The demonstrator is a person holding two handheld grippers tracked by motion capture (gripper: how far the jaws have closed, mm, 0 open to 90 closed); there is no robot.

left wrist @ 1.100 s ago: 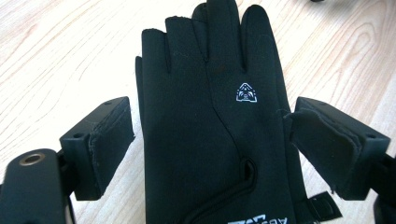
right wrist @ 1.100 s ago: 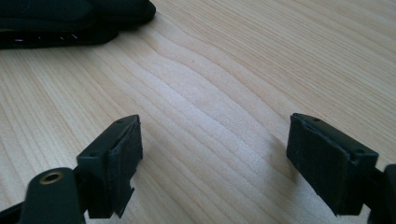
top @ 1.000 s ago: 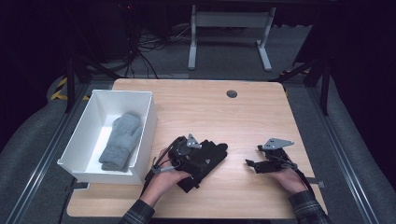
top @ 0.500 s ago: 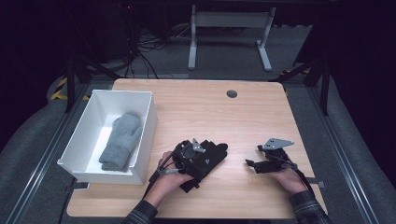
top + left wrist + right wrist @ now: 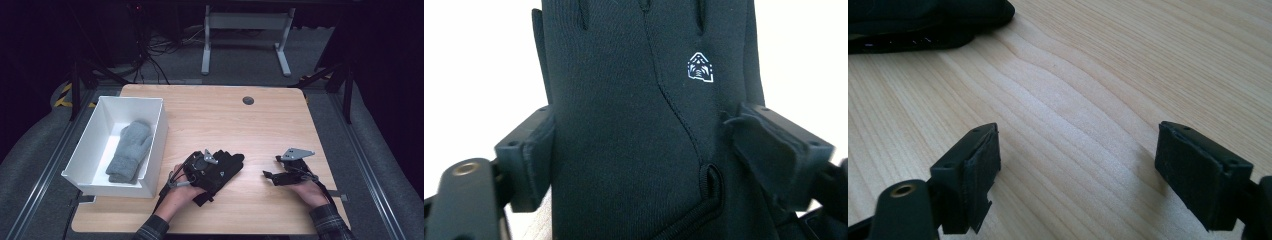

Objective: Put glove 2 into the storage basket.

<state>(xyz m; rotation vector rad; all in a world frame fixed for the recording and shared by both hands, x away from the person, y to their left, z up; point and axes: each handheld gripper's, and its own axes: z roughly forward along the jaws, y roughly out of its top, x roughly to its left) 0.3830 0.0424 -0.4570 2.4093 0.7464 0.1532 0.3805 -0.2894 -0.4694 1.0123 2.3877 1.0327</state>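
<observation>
broadly, the wooden counter (image 5: 210, 120) takes up the middle of the high view, lit against a dark room. at its left edge, middle left of that frame, sits a white bin (image 5: 150, 137) with a grey mitten (image 5: 129, 151) lying inside it, thumb toward the right wall. a small dark round grommet (image 5: 248, 100) marks the counter near its far edge, upper centre.

below the centre of the high view lies the black glove (image 5: 227, 165), flat on the counter just right of the bin, its fingers pointing up and right in the frame. the left claw (image 5: 210, 170) sits over the glove's body with the person's left hand (image 5: 177, 192) behind it. in the left gripper view the glove (image 5: 639, 125) runs up the middle of the frame between the two black pads (image 5: 531, 160), a small white logo (image 5: 700, 67) at upper right; its jaws have just been closing, and the pads meet the glove's two edges, pinching it across its width.

at lower right of the high view the right claw (image 5: 272, 176) rests low over bare counter, well apart from the glove. in the right gripper view its jaws stand spread with wood grain between them, and the glove's dark edge (image 5: 923, 22) lies at upper left.
</observation>
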